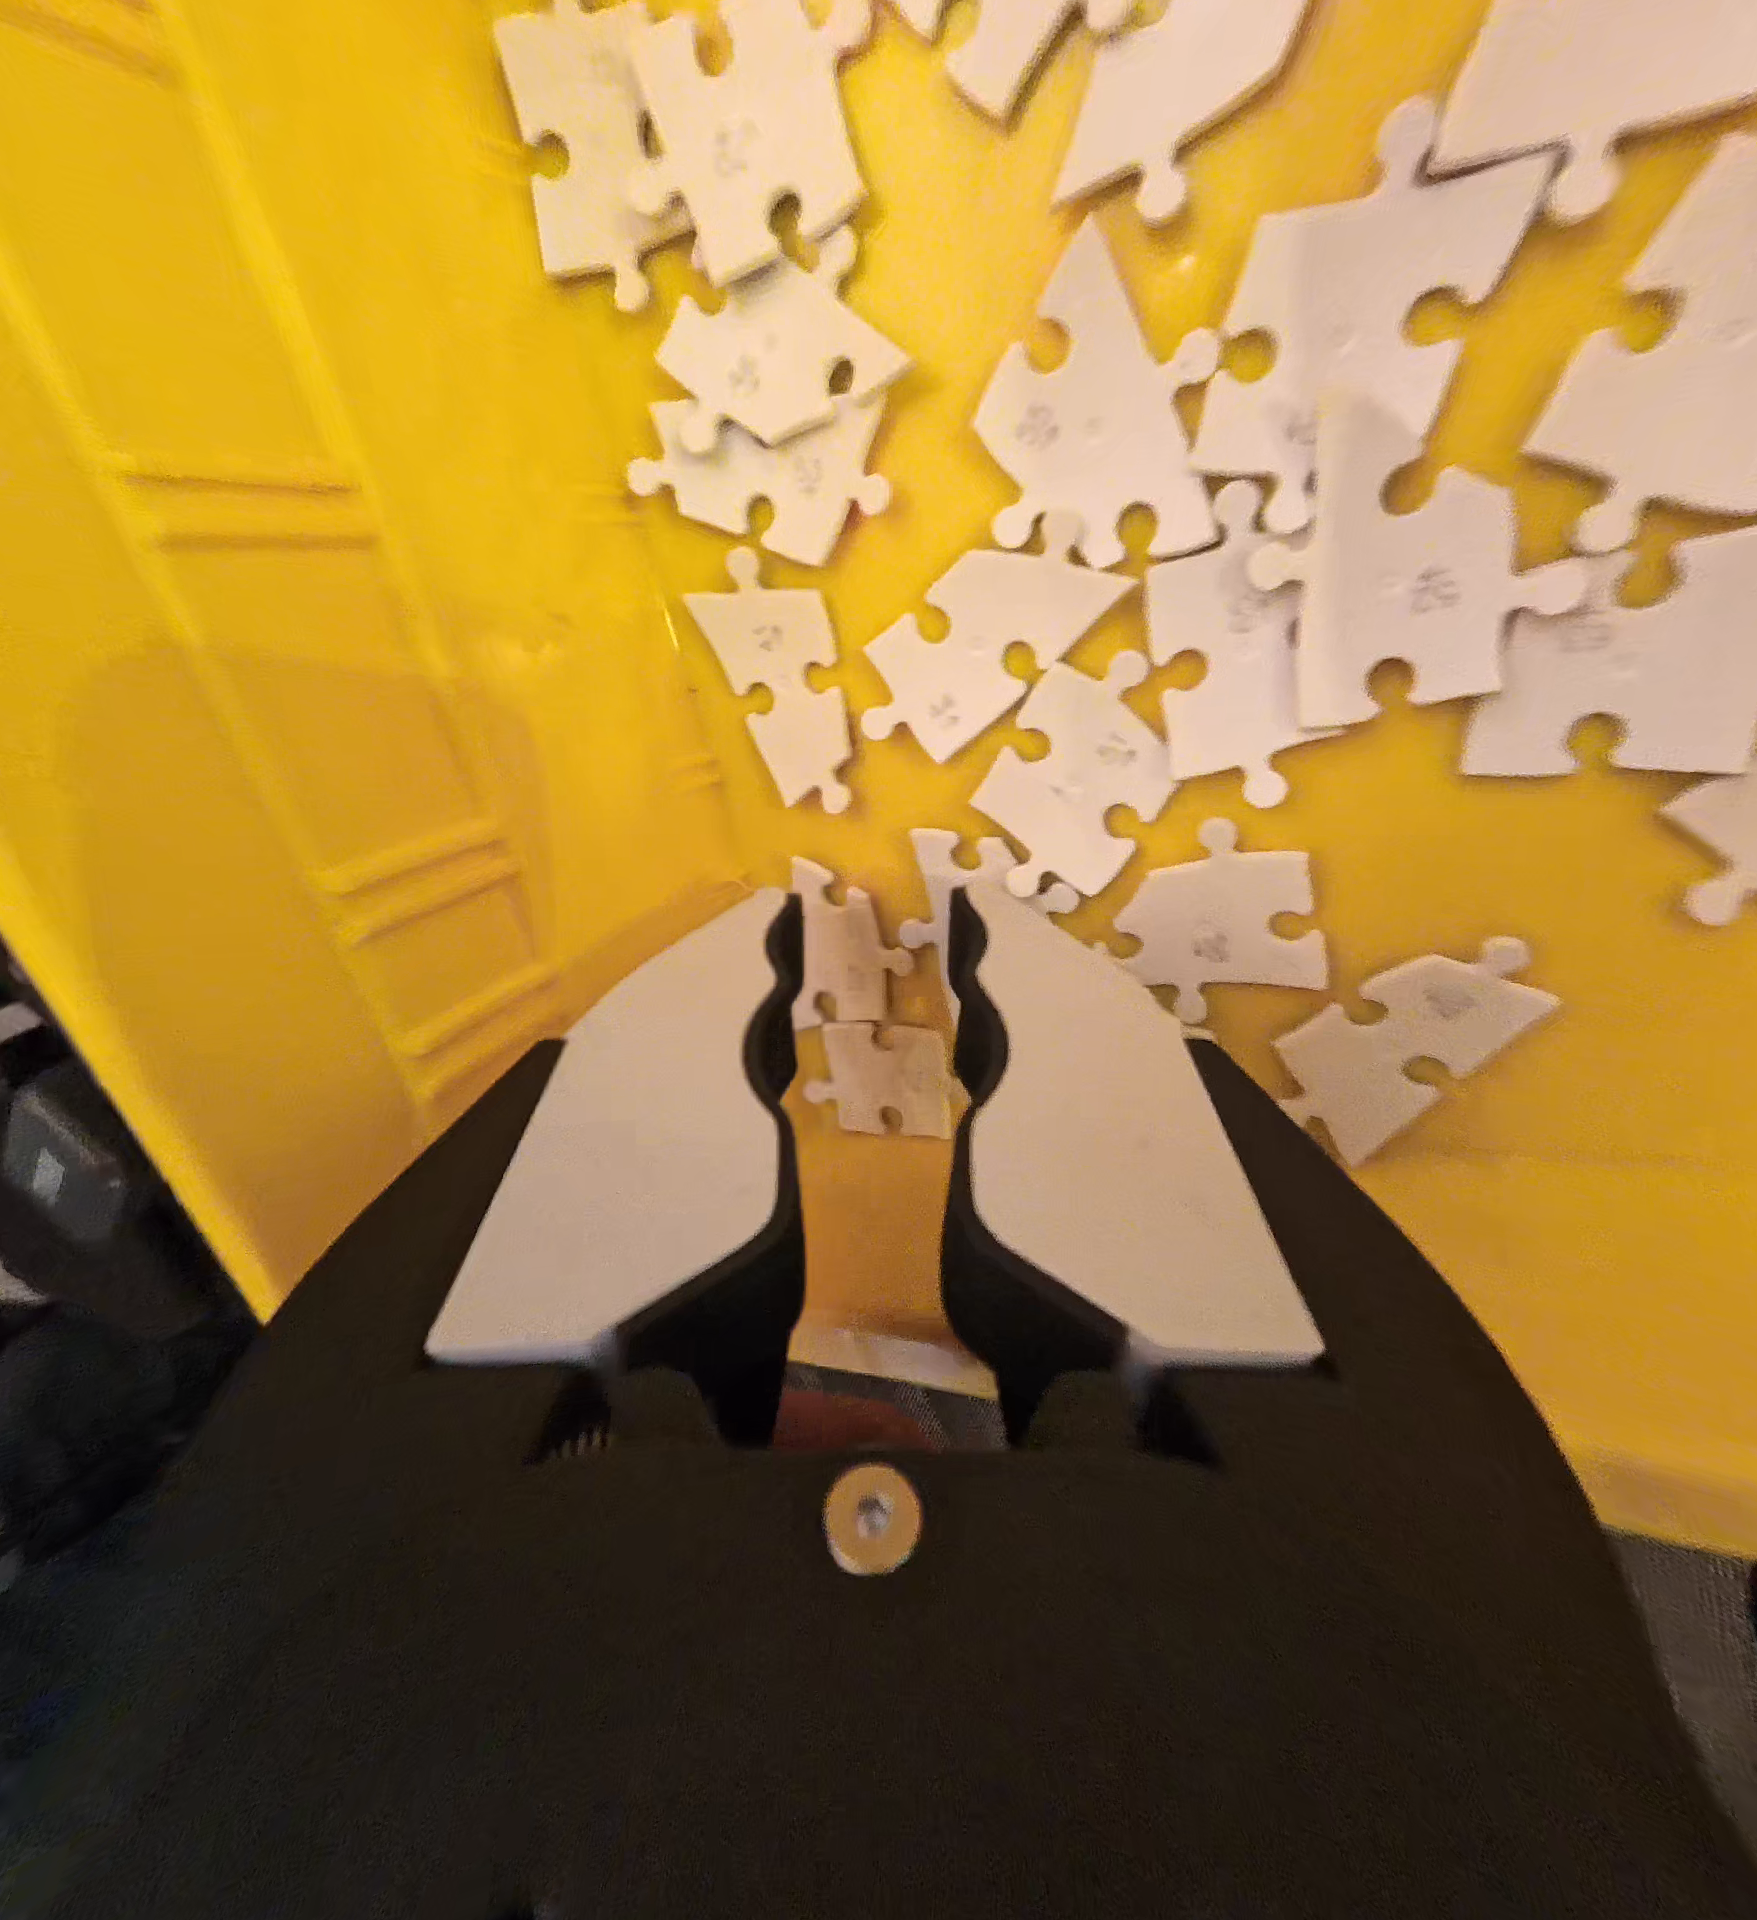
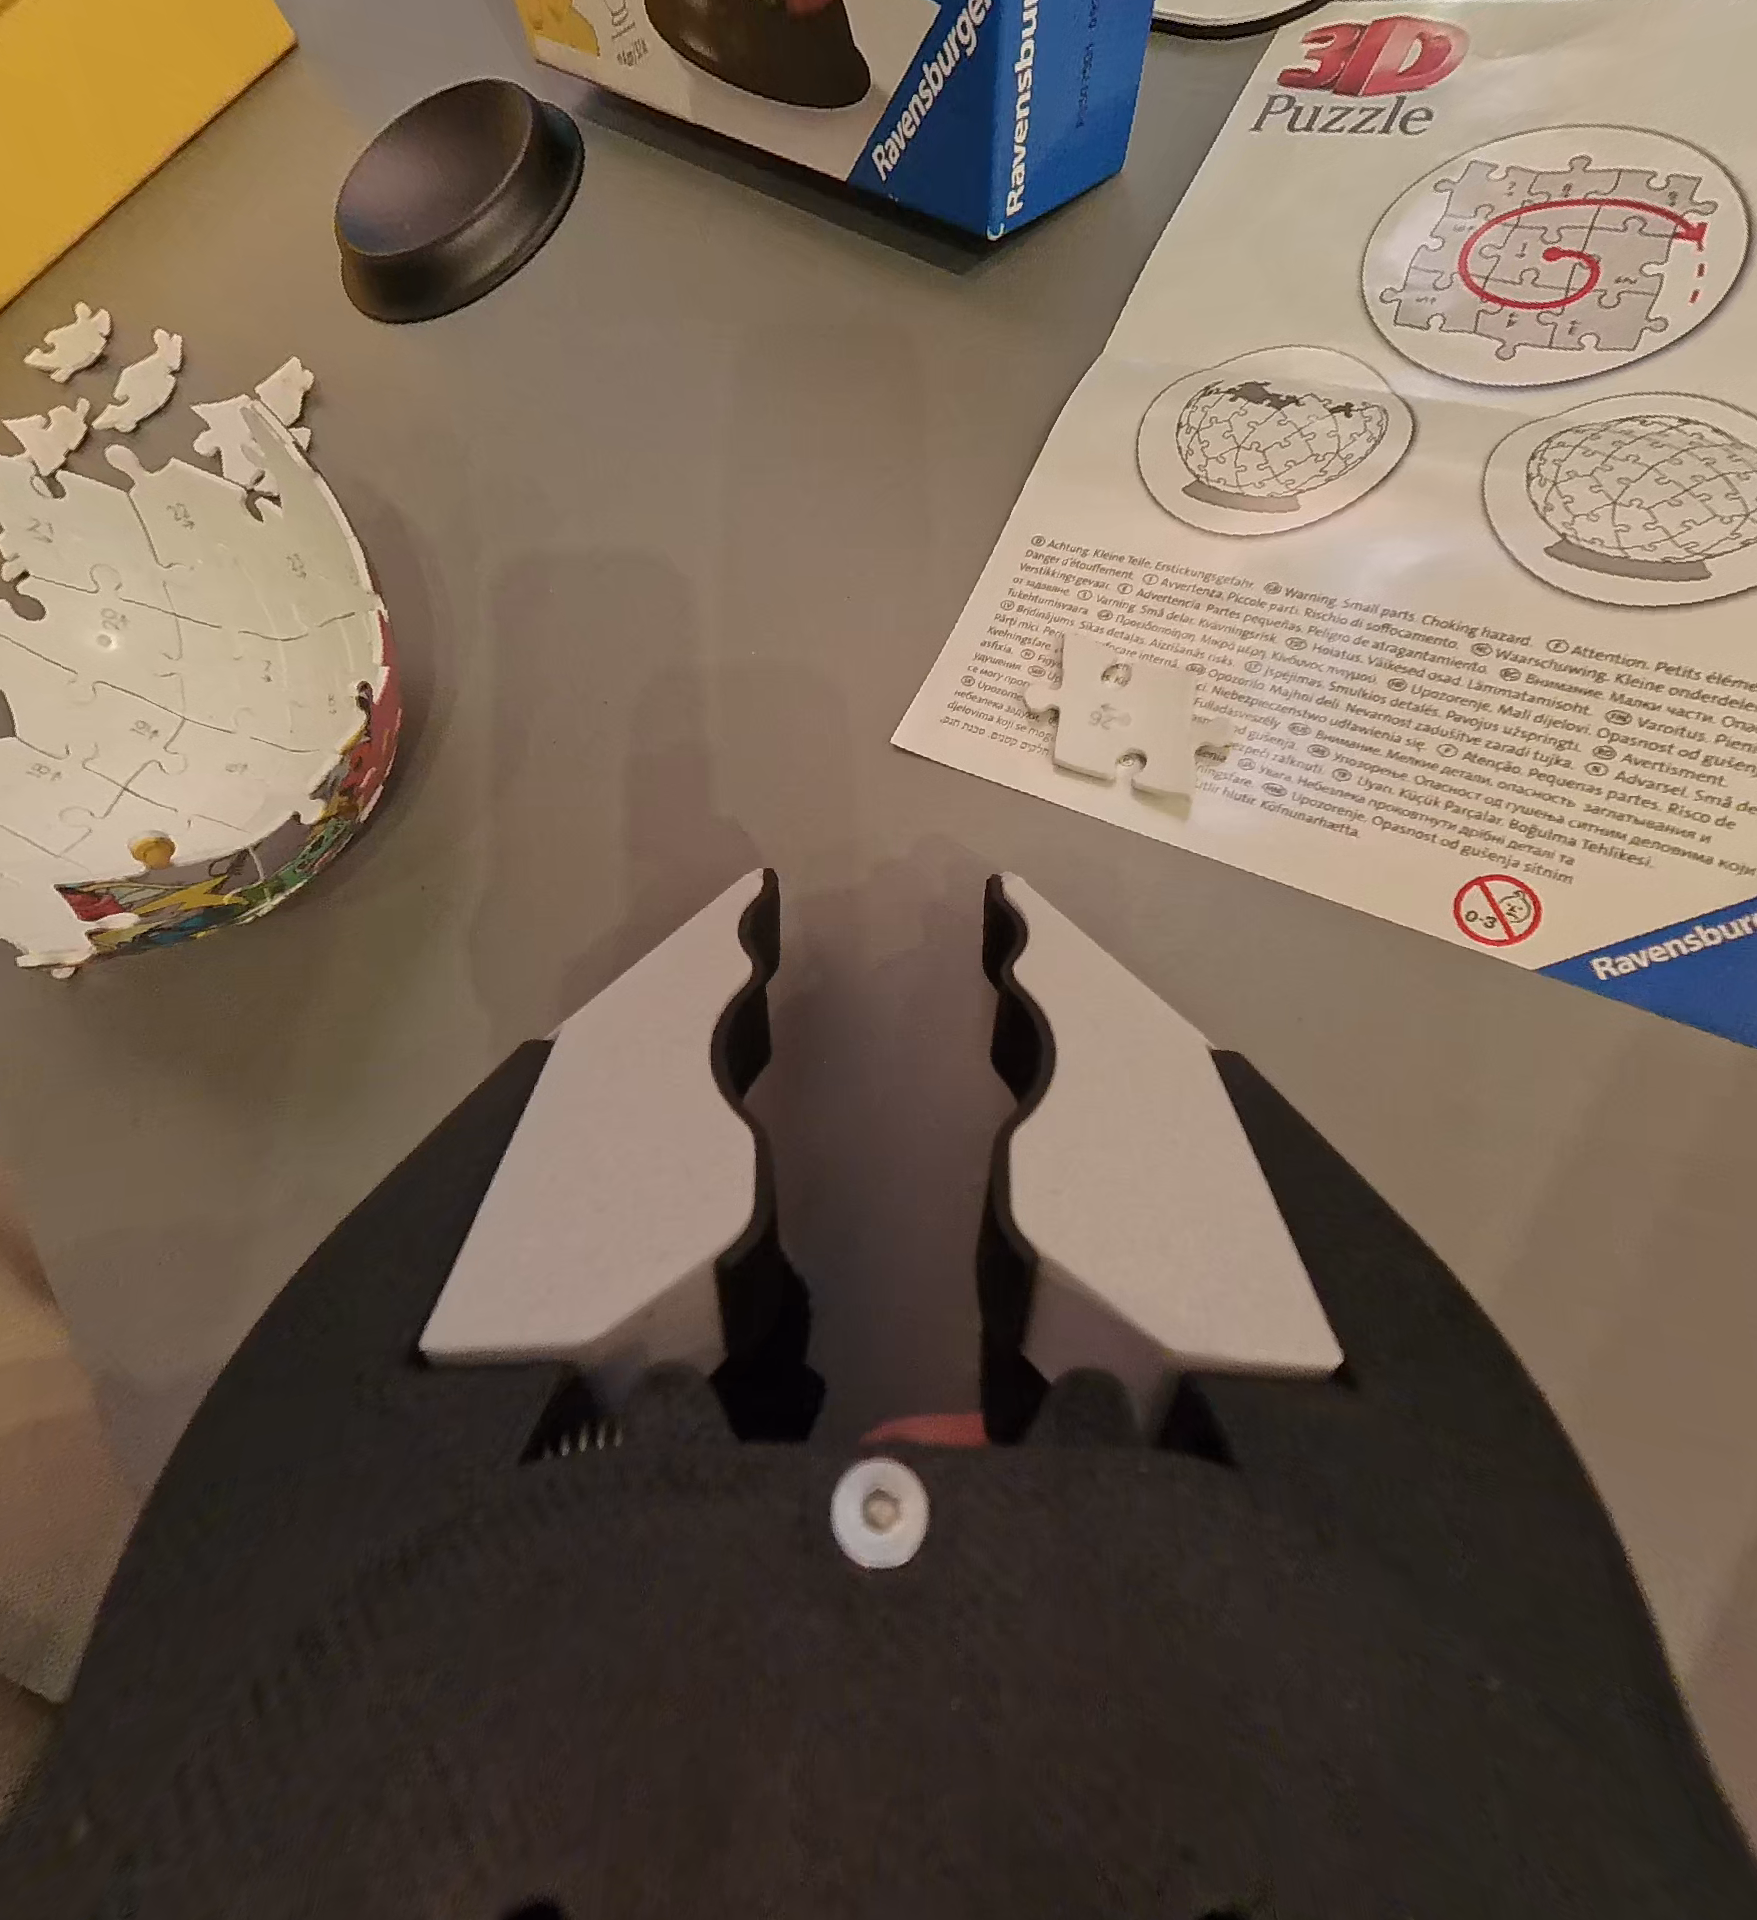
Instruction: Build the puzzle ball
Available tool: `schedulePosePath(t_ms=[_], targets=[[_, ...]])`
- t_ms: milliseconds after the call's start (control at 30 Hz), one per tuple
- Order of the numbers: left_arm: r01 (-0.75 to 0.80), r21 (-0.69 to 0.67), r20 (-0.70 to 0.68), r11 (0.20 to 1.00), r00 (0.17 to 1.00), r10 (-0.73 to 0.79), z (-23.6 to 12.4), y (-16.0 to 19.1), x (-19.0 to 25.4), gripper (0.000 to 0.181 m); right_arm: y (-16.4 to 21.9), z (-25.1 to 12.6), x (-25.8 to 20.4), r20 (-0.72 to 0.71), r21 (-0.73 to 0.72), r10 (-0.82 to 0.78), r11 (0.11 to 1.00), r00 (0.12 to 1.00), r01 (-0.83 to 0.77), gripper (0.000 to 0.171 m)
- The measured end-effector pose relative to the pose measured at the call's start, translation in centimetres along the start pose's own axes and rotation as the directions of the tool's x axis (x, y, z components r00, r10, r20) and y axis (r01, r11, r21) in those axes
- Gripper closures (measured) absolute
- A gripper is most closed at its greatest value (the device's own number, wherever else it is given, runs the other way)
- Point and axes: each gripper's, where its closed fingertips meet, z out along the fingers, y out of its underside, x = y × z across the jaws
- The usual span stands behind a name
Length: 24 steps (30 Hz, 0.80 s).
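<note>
In the left wrist view my left gripper (image 1: 874, 914) reaches down into a yellow tray (image 1: 334, 520) strewn with several loose white puzzle pieces (image 1: 1092, 416). Its jaws are narrow and closed on a small white puzzle piece (image 1: 889, 1075) that spans the gap between the pads. Another piece (image 1: 843, 956) lies just beyond it near the left fingertip. In the right wrist view my right gripper (image 2: 879, 883) is open and empty above the grey table (image 2: 697, 520). The half-built puzzle ball (image 2: 157, 675), white inside and coloured outside, lies at the left. One white piece (image 2: 1128, 727) lies on the instruction leaflet (image 2: 1476, 468).
A black round stand (image 2: 458, 197) and the blue and white puzzle box (image 2: 853, 94) sit at the back of the table. A corner of the yellow tray (image 2: 74, 135) shows at the top left. The tray wall rises at the left of my left gripper.
</note>
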Motion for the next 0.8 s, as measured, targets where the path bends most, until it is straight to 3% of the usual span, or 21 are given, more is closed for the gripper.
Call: schedulePosePath(t_ms=[133, 400, 500, 567, 800], targets=[[0.071, -0.023, 0.024, 0.997, 0.997, -0.071, 0.3, 0.6, -1.0, 0.150, 0.0, 0.0, -0.1, 0.005, -0.001, -0.002, 1.000, 1.000, 0.002, 0.133], [0.398, 0.017, -0.169, 0.917, 0.905, -0.390, 0.5, 0.9, -1.0, 0.141, 0.1, -0.1, -0.2, 0.016, 0.000, 0.000, 1.000, 1.000, 0.000, 0.132], [0.464, 0.010, -0.172, 0.886, 0.873, -0.456, 0.5, 0.6, -1.0, 0.133, 0.1, -0.1, -0.2, 0.018, 0.000, 0.000, 1.000, 1.000, 0.000, 0.132], [0.507, -0.007, -0.226, 0.862, 0.839, -0.496, 0.5, 0.2, -0.2, 0.119, 0.1, -0.1, -0.3, 0.021, 0.001, -0.001, 1.000, 1.000, 0.001, 0.132], [0.571, -0.001, -0.303, 0.821, 0.782, -0.544, 0.4, -0.6, 0.4, 0.128, -0.2, -0.3, -0.4, 0.040, 0.022, 0.008, 1.000, 0.999, -0.009, 0.132]])
